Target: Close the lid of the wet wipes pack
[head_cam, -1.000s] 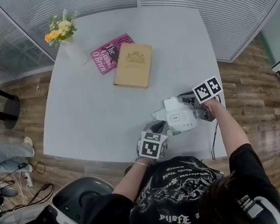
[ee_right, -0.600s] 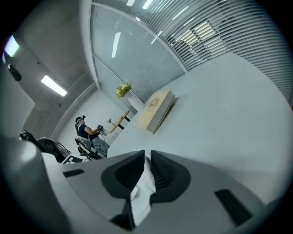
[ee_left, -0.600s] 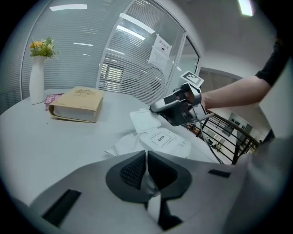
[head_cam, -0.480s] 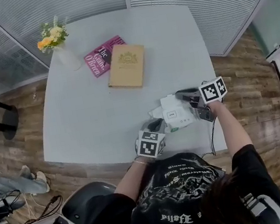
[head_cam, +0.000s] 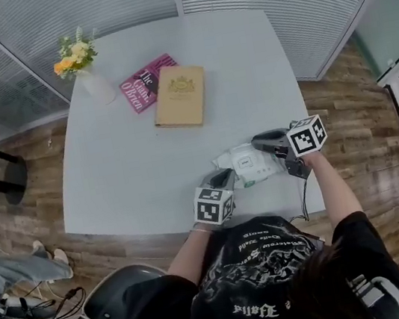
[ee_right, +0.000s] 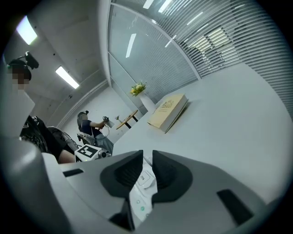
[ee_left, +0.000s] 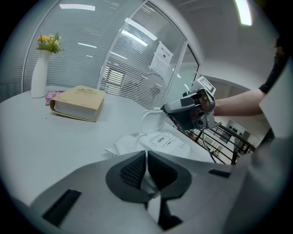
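The white wet wipes pack (head_cam: 250, 168) lies near the table's front edge. In the left gripper view its lid (ee_left: 153, 121) stands up open behind the "OPEN" sticker on the wet wipes pack (ee_left: 160, 141). My left gripper (head_cam: 225, 179) is shut on the pack's near left edge, and white film shows between the pads of the left gripper (ee_left: 146, 167). My right gripper (head_cam: 258, 140) hovers over the pack's far right side. Its jaws are opening, with only the wet wipes pack (ee_right: 143, 183) showing below the gap of the right gripper (ee_right: 147, 169), untouched.
A tan book (head_cam: 180, 95) and a pink book (head_cam: 142, 81) lie at the far middle of the white table (head_cam: 124, 160). A white vase of flowers (head_cam: 86, 68) stands at the far left. A cable (head_cam: 306, 198) hangs off the front right edge.
My right gripper has lifted and drawn back to the right, off the pack. The left gripper has kept its hold in place.
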### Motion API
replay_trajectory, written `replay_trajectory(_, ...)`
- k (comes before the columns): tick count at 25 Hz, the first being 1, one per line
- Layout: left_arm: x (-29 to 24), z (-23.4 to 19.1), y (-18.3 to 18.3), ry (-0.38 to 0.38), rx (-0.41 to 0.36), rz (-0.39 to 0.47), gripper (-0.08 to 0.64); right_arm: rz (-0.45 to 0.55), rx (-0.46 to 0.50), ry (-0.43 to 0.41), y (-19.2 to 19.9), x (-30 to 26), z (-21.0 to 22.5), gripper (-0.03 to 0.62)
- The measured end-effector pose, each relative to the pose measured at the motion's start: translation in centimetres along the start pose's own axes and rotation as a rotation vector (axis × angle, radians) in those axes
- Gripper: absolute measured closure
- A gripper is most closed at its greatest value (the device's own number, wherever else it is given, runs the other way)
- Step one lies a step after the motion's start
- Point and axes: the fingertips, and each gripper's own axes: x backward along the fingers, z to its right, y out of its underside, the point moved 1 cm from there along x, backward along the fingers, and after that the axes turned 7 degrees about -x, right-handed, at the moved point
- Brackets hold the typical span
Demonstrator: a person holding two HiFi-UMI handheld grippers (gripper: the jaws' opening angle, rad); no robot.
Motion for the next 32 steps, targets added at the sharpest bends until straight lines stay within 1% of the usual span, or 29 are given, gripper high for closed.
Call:
replay_trajectory(2,0.0,-0.1,0.0,-0.003,-0.004,0.000,0.543,-0.005,0.025,0.000,0.3,0.1,-0.3,0.529)
replay_trajectory(7,0.0,-0.1,0.1,0.013,0.005,0.004,0.543,-0.017,0.028,-0.004,1.4,0.4,-0.9,0.520)
replay_trajectory(13,0.1,-0.1,-0.1,0.022,0.013,0.004,0.543,-0.047,0.056,0.034,3.1,0.5,-1.2,0.502)
replay_trajectory(14,0.0,-0.1,-0.1,0.025,0.014,0.005,0.543,-0.060,0.060,0.041,3.6,0.4,-1.2,0.522)
replay_trajectory(15,0.0,-0.1,-0.1,0.027,0.015,0.005,0.543,-0.077,0.068,0.046,4.2,0.2,-1.3,0.581)
replay_trajectory(16,0.0,-0.1,-0.1,0.028,0.015,0.005,0.543,-0.096,0.081,0.051,4.8,0.0,-1.4,0.586)
replay_trajectory(19,0.0,-0.2,0.0,0.025,0.015,0.006,0.543,-0.152,0.114,0.079,6.3,-1.1,-1.2,0.588)
replay_trajectory(21,0.0,-0.2,0.1,0.025,0.015,0.005,0.543,-0.173,0.108,0.091,6.9,-1.7,-1.1,0.588)
replay_trajectory(29,0.0,-0.1,0.0,0.022,0.014,0.007,0.543,-0.169,0.093,0.129,7.6,-2.2,-0.9,0.592)
replay_trajectory(32,0.1,-0.1,-0.1,0.013,0.011,0.010,0.543,-0.165,0.109,0.166,7.7,-2.4,-0.9,0.592)
